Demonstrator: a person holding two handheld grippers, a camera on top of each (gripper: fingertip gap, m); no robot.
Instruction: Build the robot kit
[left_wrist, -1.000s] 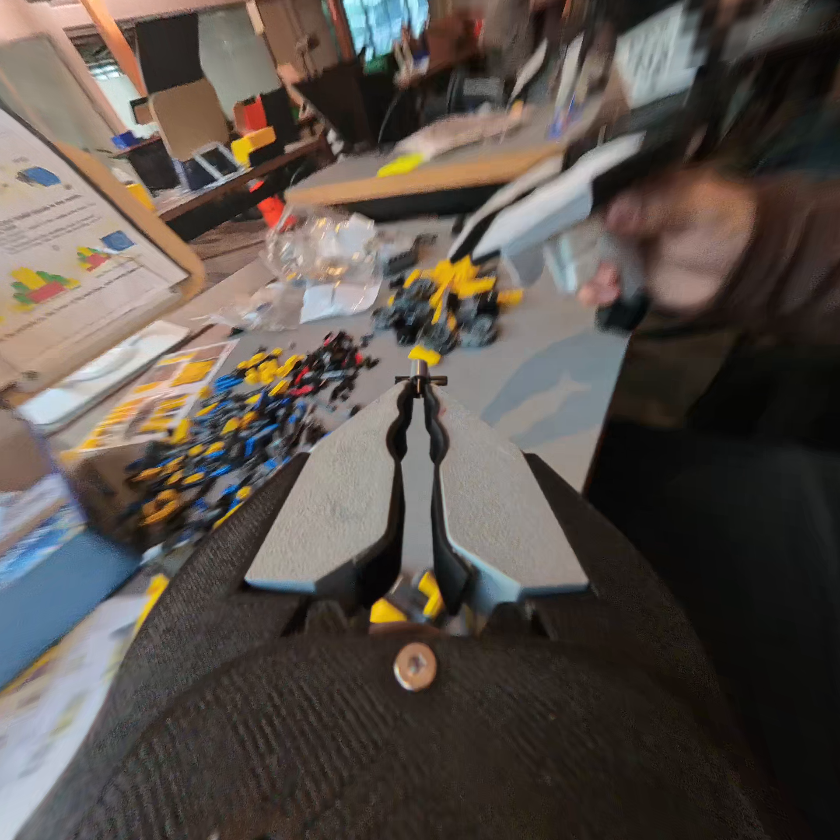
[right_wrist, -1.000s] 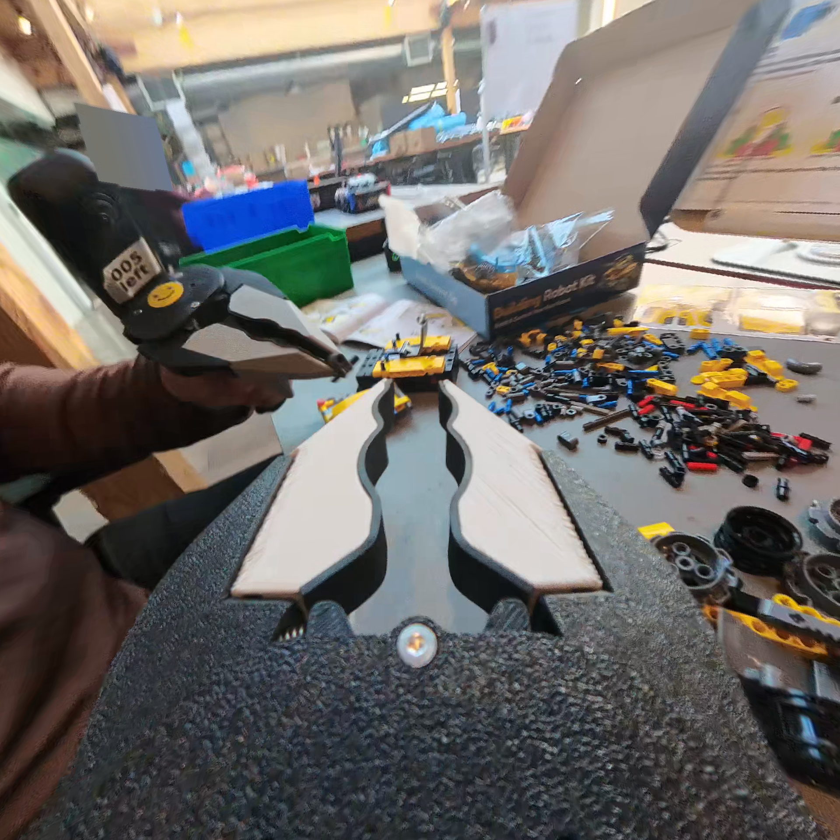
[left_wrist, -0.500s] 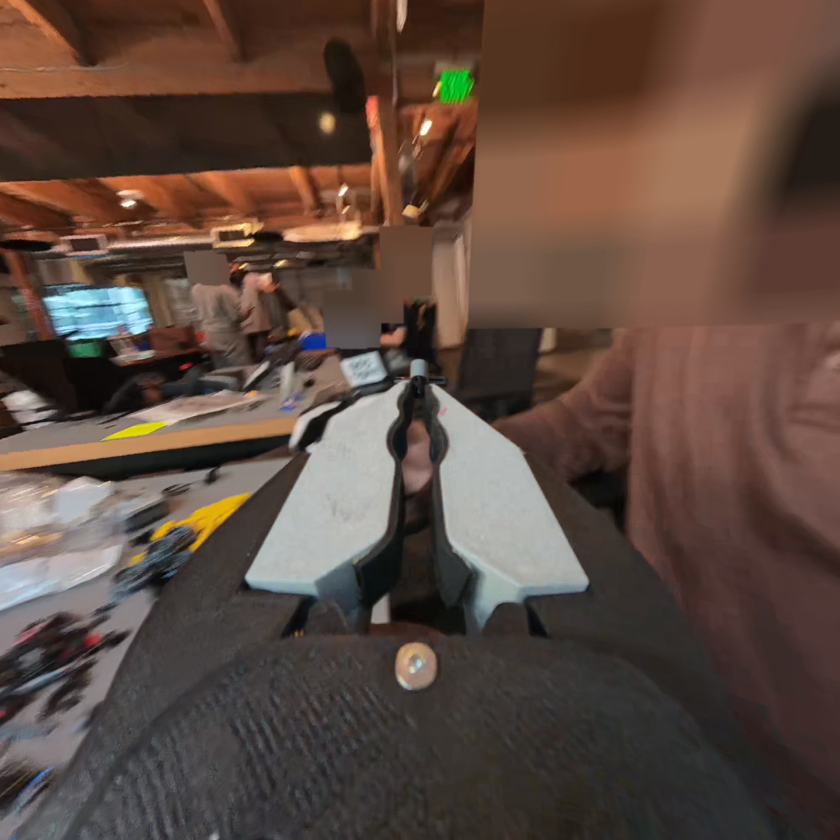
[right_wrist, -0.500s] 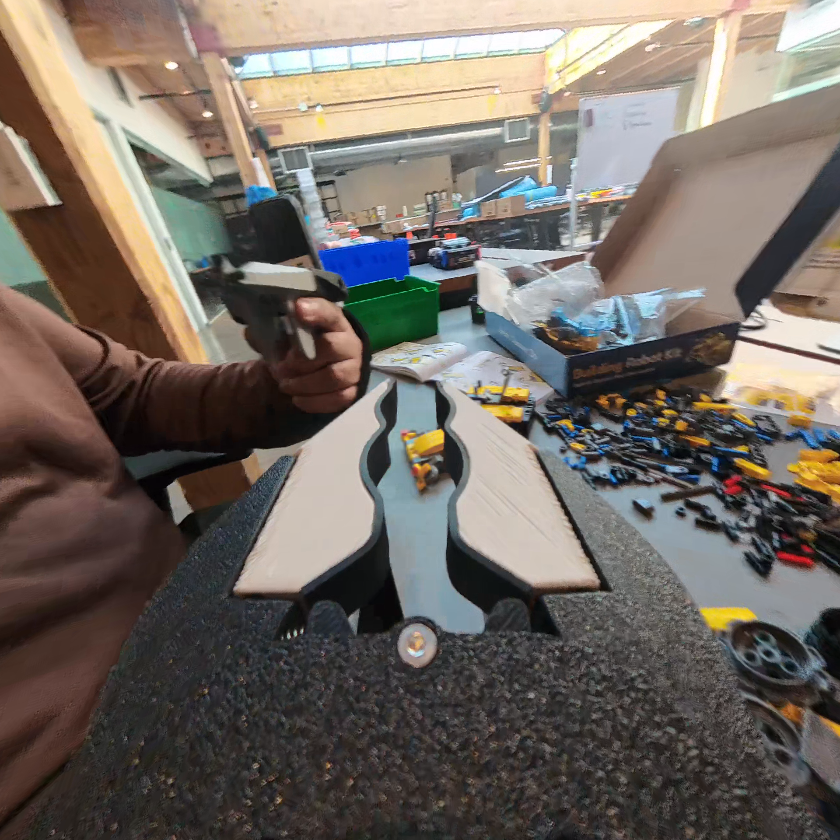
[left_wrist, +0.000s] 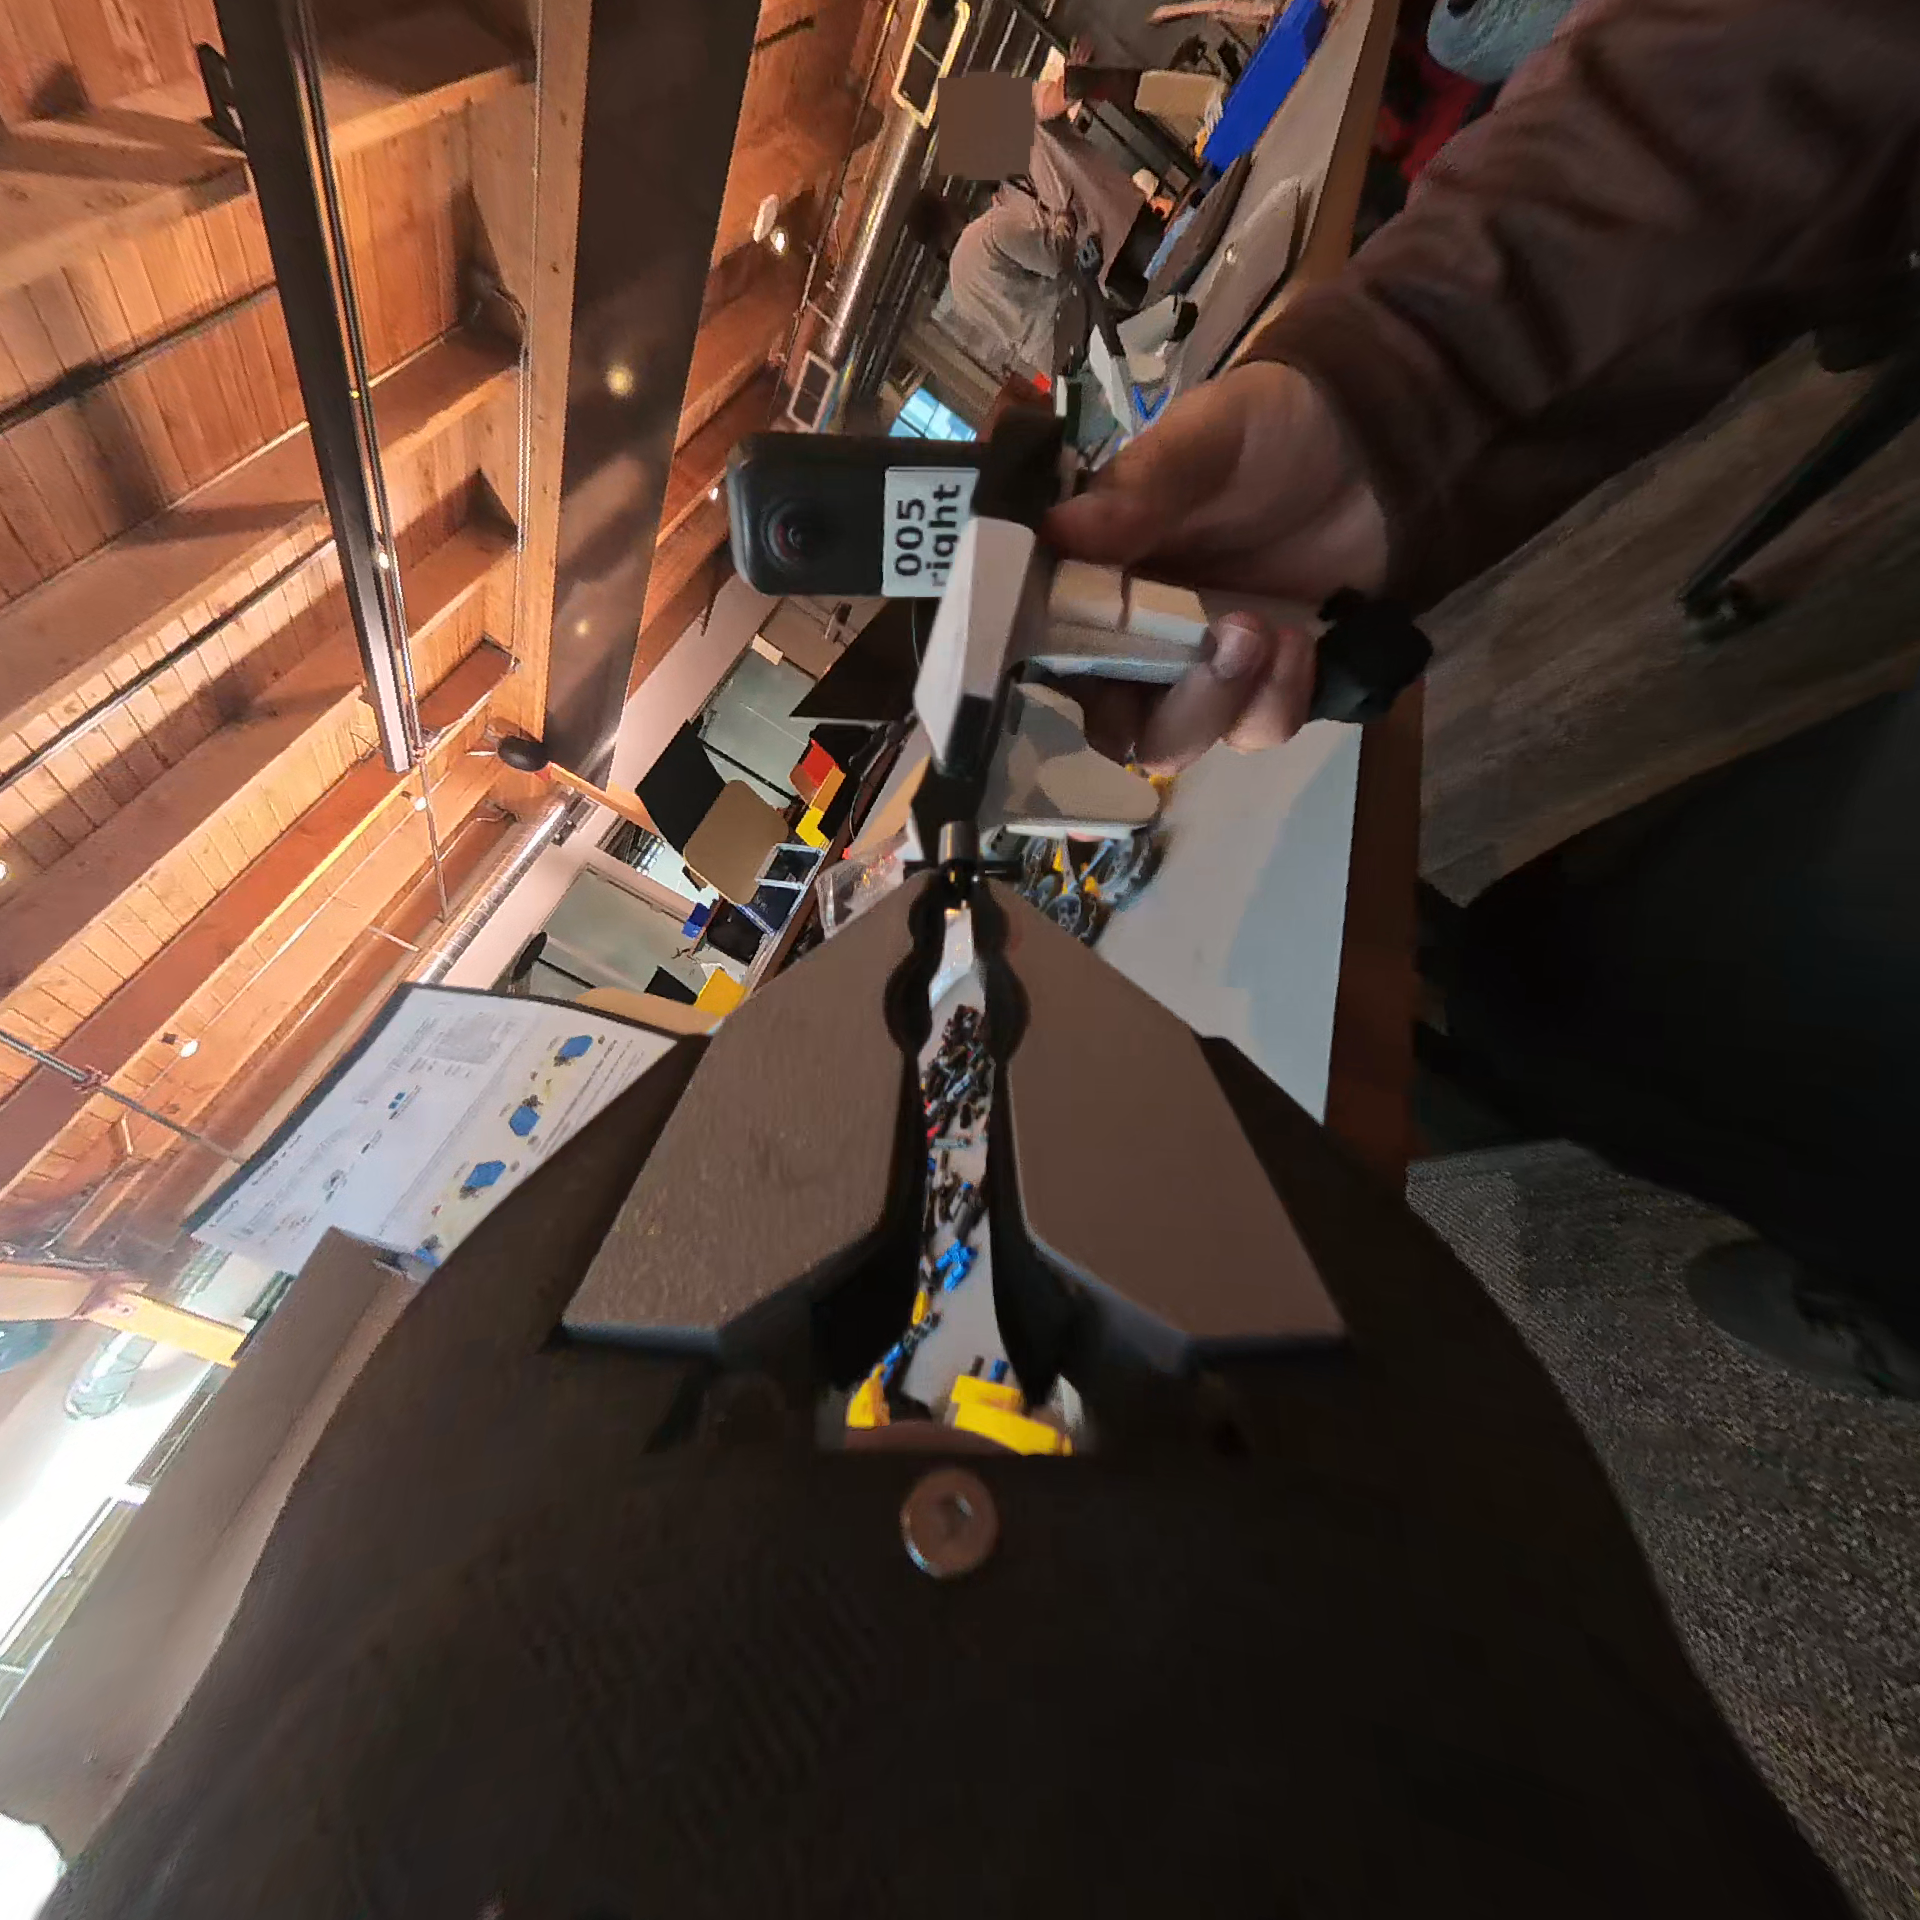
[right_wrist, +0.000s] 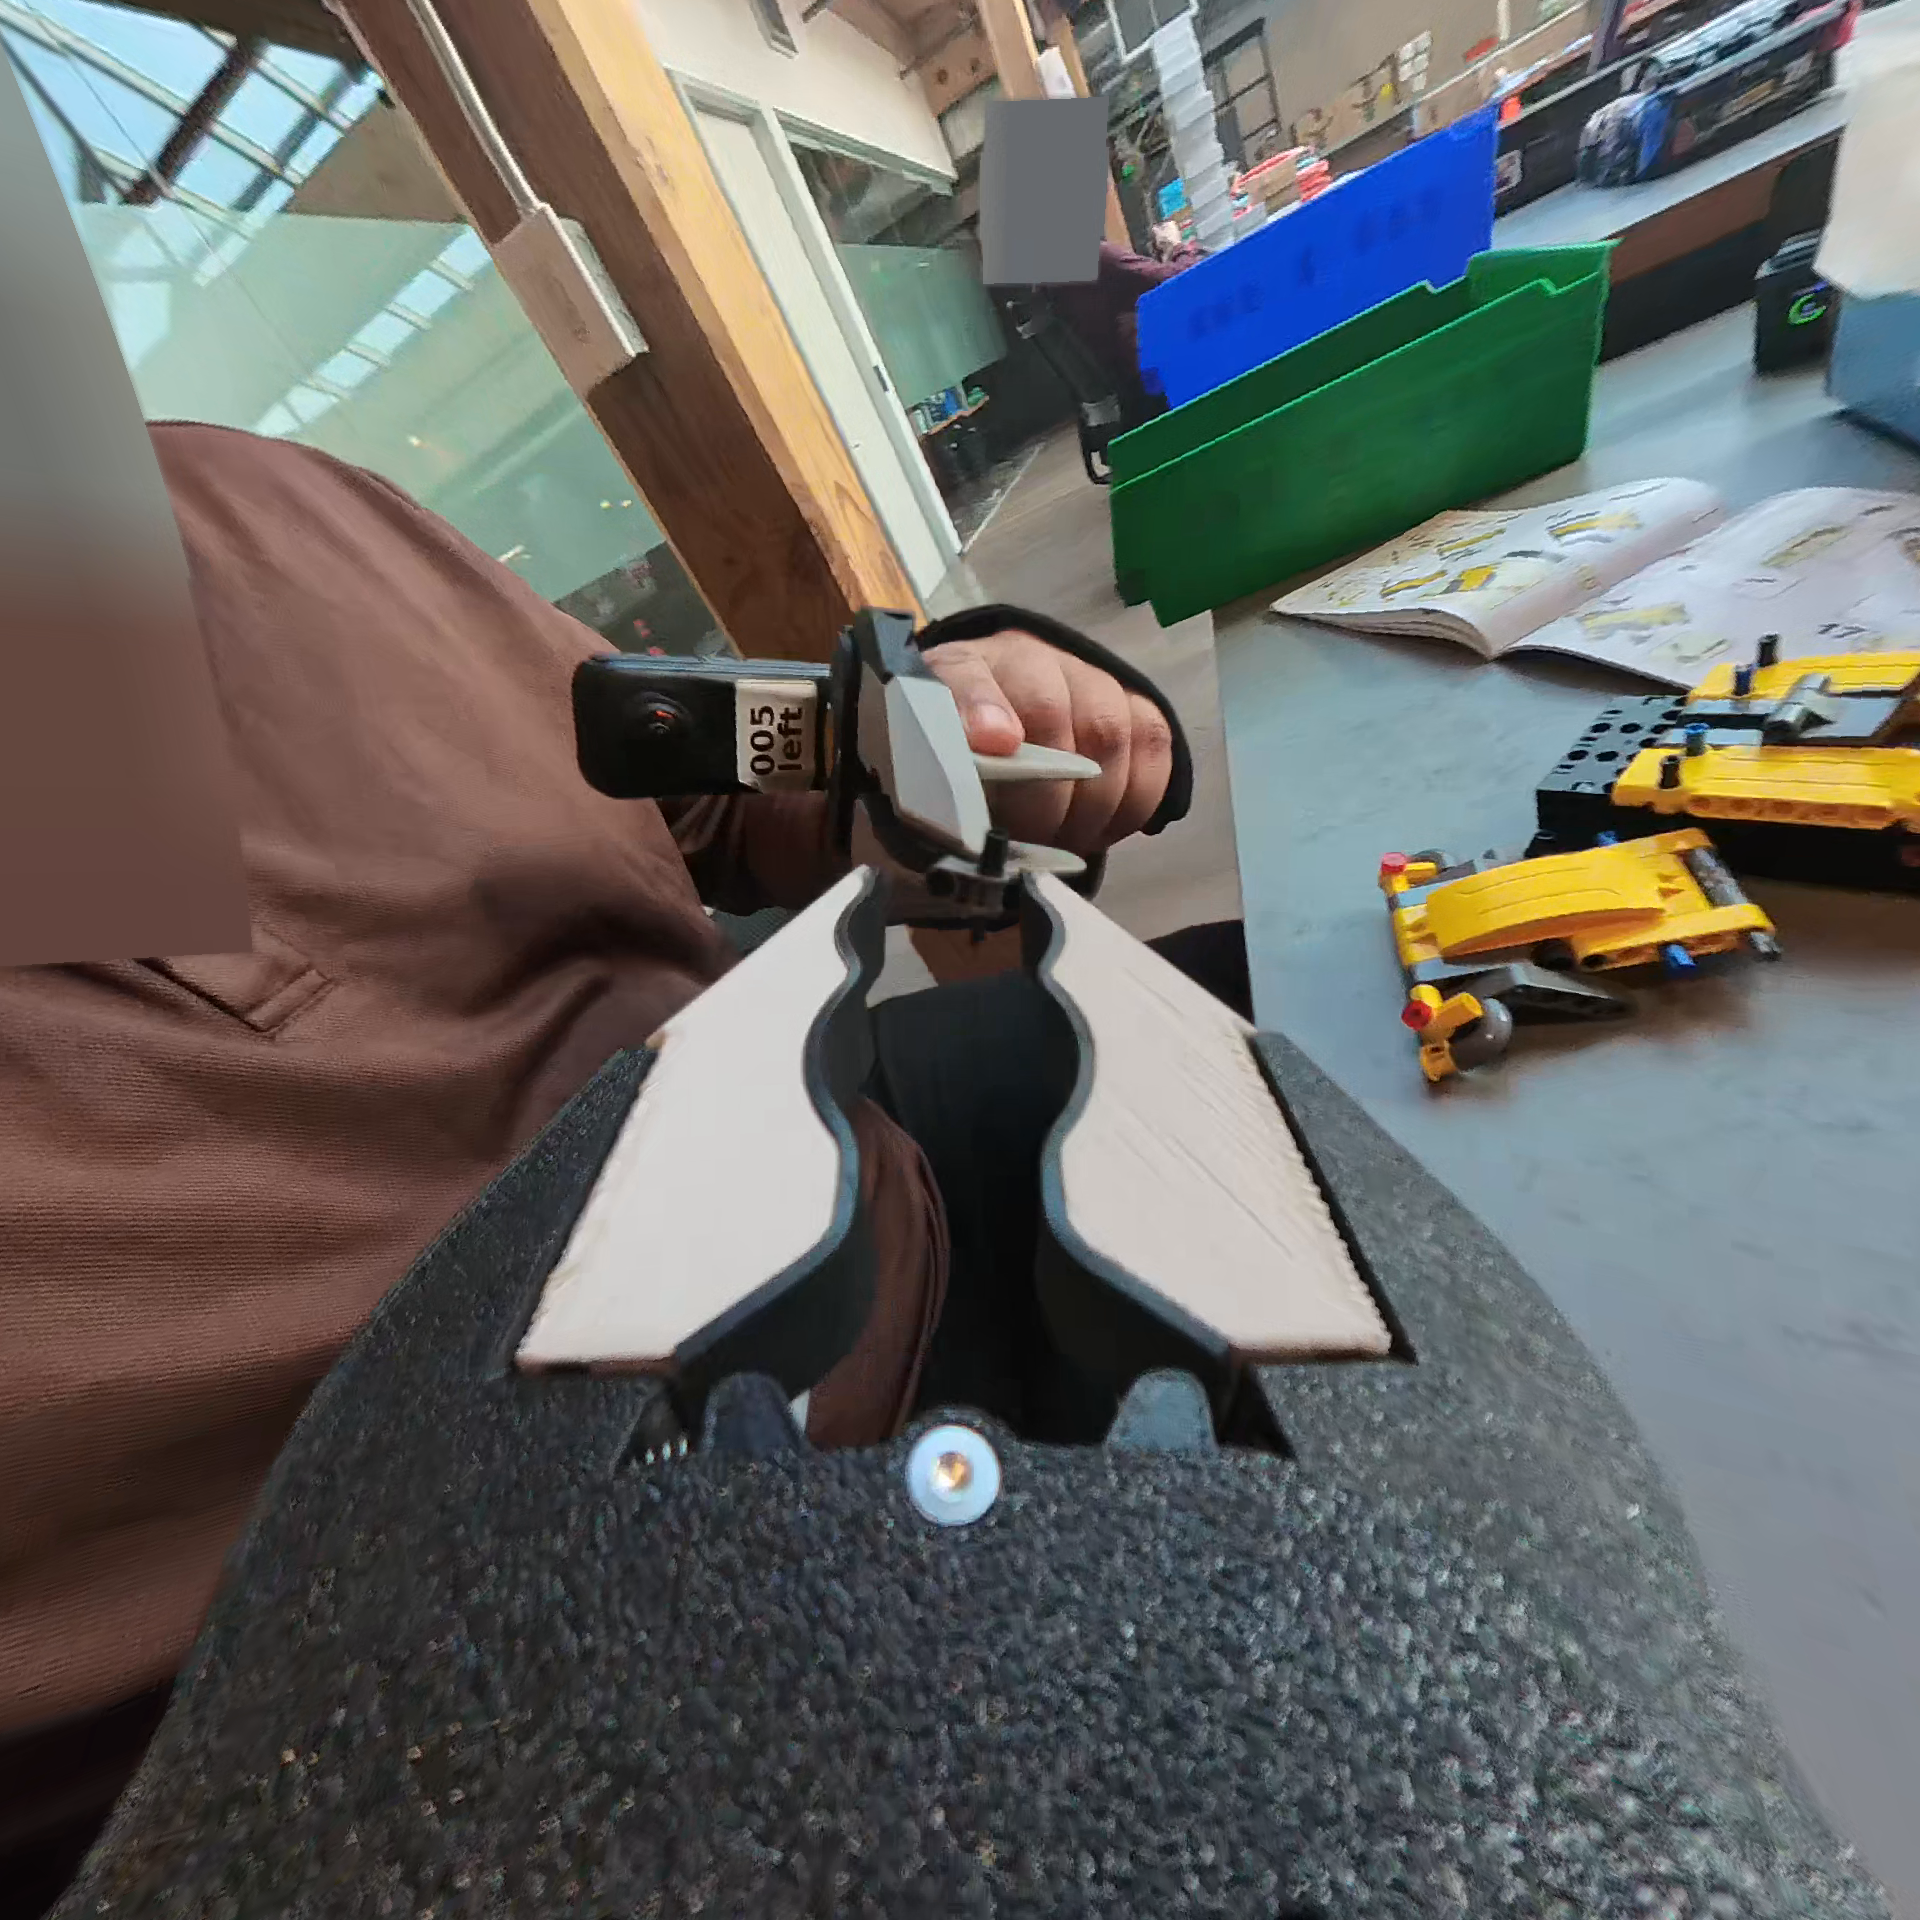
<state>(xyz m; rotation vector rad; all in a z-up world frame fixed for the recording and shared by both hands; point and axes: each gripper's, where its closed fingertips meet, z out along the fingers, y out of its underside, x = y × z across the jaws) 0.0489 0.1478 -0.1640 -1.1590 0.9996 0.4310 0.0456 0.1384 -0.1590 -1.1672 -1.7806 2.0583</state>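
Left tool (left_wrist: 954, 878) pinches a black pin (left_wrist: 956, 844); right tool (right_wrist: 951, 899) spread, off the table edge (right_wrist: 1231, 790).

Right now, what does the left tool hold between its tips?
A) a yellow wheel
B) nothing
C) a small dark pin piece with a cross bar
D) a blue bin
C: the left tool is pinched shut on the small dark pin piece, just off the right tool.
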